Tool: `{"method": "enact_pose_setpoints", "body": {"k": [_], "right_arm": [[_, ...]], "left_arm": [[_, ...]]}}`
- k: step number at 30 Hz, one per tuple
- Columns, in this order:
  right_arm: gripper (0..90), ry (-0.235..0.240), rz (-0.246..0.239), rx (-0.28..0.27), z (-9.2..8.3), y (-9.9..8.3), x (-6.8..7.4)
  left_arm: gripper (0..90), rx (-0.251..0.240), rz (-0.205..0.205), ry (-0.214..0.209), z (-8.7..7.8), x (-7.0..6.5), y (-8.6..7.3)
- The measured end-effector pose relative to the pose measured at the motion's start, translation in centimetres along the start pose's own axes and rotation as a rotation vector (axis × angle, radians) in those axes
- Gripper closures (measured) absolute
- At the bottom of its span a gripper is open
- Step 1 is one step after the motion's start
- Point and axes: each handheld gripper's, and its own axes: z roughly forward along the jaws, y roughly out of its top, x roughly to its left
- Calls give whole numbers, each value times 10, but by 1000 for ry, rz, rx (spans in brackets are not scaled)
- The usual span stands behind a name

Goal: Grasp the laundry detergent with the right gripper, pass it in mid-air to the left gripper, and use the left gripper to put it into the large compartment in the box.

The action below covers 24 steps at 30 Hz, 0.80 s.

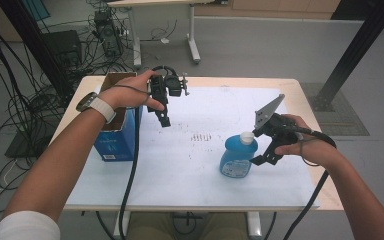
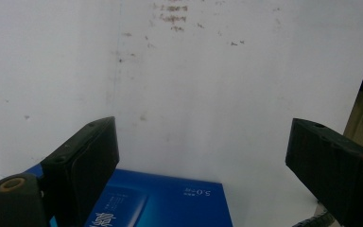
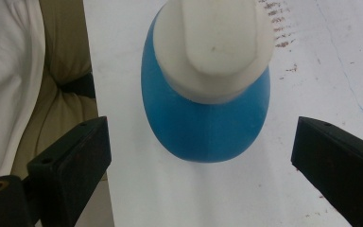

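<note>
A blue bottle (image 1: 236,159) with a white cap (image 1: 248,137) stands upright on the white mat (image 1: 200,170), right of centre. My right gripper (image 1: 260,156) hovers just to its right and above, jaws open. From the right gripper view (image 3: 203,142) I look down on the bottle (image 3: 208,123) and its cap (image 3: 212,42), which stand beyond the wide-apart jaws, untouched. An open-topped blue box (image 1: 117,137) stands at the mat's left edge. My left gripper (image 1: 164,119) hangs in the air to the box's right, pointing down and open. Below its empty jaws (image 2: 203,137) lies the box's blue side (image 2: 170,203).
The mat covers most of a light wooden table (image 1: 300,95). Dark smudges (image 1: 202,136) mark the mat's middle. Past the table are cables (image 1: 10,115) on the floor, a second table's legs (image 1: 194,47) and a black post (image 1: 350,55). The person's lap (image 3: 52,71) is near the front edge.
</note>
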Motion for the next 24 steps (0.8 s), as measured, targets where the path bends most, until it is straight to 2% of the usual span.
{"method": "enact_pose_setpoints", "body": {"k": [24], "right_arm": [[55, 3, -1, 3, 1, 1, -1]], "left_arm": [[109, -3, -4, 1, 0, 1, -2]]}}
